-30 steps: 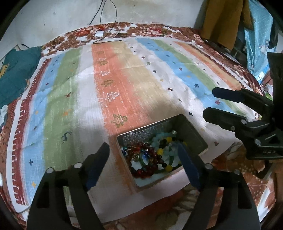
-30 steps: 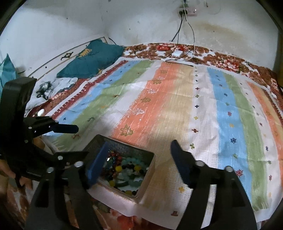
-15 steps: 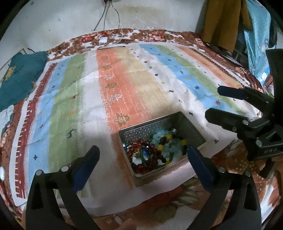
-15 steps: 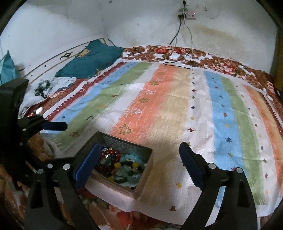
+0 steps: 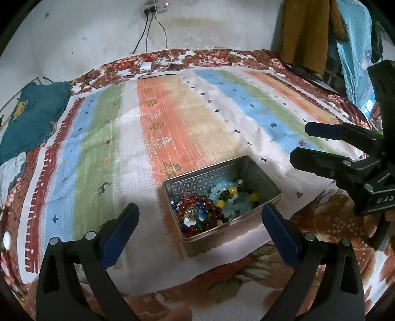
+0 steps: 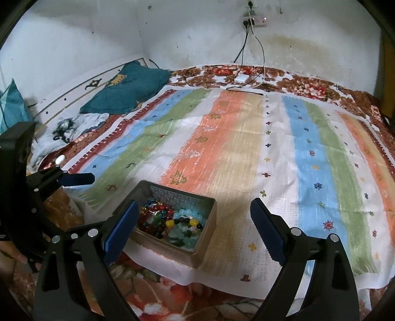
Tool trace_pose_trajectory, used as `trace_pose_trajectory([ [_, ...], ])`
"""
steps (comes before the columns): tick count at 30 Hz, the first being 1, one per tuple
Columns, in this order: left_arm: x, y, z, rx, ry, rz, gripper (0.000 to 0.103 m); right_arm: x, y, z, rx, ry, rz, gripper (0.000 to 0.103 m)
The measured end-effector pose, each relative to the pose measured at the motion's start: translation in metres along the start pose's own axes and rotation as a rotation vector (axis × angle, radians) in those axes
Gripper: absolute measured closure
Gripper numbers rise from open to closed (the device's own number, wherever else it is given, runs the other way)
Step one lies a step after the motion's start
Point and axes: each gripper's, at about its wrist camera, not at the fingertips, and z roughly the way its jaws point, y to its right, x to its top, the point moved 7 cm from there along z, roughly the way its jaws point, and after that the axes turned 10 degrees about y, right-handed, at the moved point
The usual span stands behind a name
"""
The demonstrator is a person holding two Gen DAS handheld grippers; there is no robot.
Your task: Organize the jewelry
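A grey metal tin (image 5: 246, 161) sits near the front edge of a striped cloth (image 5: 172, 118). It holds bead bracelets (image 5: 212, 205): dark red, pale blue, yellow and green. My left gripper (image 5: 200, 210) hangs above and in front of the tin, jaws wide open and empty. To its right in the same view, my right gripper (image 5: 299, 142) is also open. In the right wrist view the tin (image 6: 172, 251) and its beads (image 6: 170, 222) lie below the open right gripper (image 6: 195, 205). One of the left gripper's fingers (image 6: 76, 179) shows at the left.
The cloth covers a floral bedsheet (image 6: 308, 89). A teal pillow (image 6: 128, 93) and crumpled white fabric (image 6: 81, 123) lie at the far left. A white charger (image 6: 240, 79) with cables rests at the far edge under a wall socket (image 6: 254, 21). Clothes (image 5: 308, 34) hang at the right.
Both grippers' jaws have spread wider. The left gripper has drawn back and tipped up, so more of the wall and the socket show. The tin has stayed in place.
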Motion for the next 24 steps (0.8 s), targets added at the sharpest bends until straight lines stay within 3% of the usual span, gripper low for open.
trace_pose_trajectory([
  [10, 0.0011, -0.0047, -0.0018, -0.022, -0.004, -0.056, 0.006, -0.0036, -0.0015, 0.0019, -0.004, -0.018, -0.014, 0.011],
  [24, -0.0011, -0.0031, -0.0013, -0.026, -0.006, -0.042, 0.006, -0.0067, -0.0019, 0.0053, -0.009, -0.034, -0.017, 0.011],
])
